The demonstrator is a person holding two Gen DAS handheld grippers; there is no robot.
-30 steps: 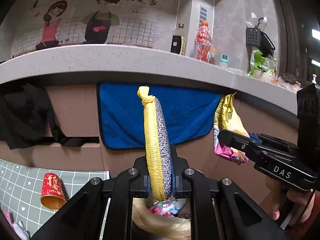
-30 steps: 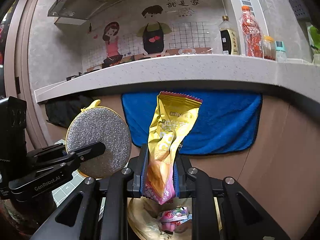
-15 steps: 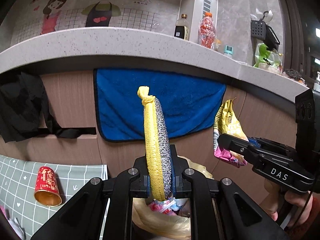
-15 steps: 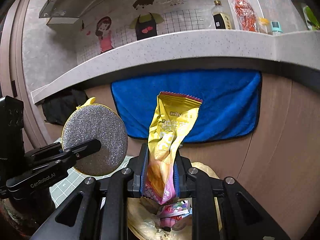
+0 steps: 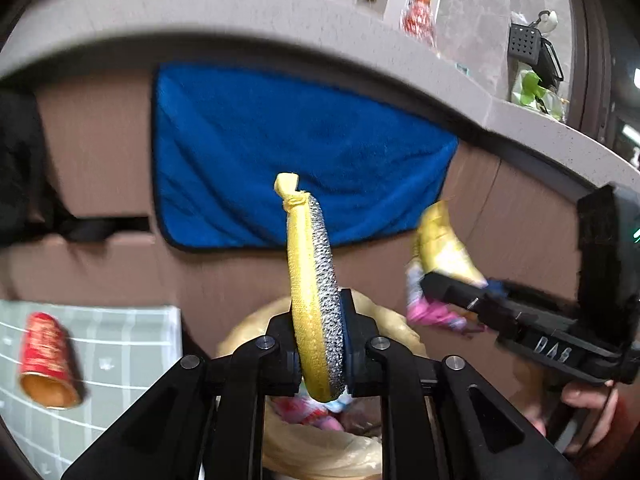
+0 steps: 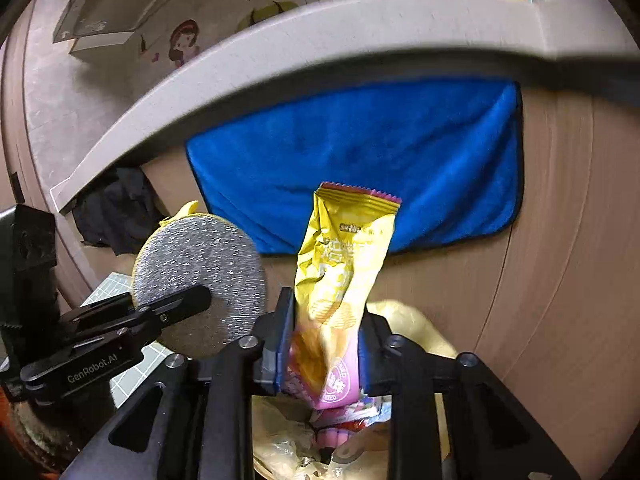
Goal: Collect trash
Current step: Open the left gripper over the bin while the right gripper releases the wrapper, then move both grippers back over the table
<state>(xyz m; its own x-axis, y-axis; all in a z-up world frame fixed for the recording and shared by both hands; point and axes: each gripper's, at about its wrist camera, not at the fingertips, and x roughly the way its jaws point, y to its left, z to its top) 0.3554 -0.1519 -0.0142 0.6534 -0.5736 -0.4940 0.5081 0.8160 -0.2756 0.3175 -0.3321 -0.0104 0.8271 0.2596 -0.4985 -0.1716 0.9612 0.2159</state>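
The left tool (image 5: 320, 344) pinches a sponge (image 5: 316, 292) and the right tool (image 6: 324, 352) pinches a wrapper (image 6: 340, 276), both above the bag (image 6: 416, 324), ready to drop.

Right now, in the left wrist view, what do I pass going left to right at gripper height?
red paper cup → round scouring pad held by the left gripper → yellow snack bag → right gripper

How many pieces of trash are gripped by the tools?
2: a scouring pad in the left tool, a snack wrapper in the right tool.
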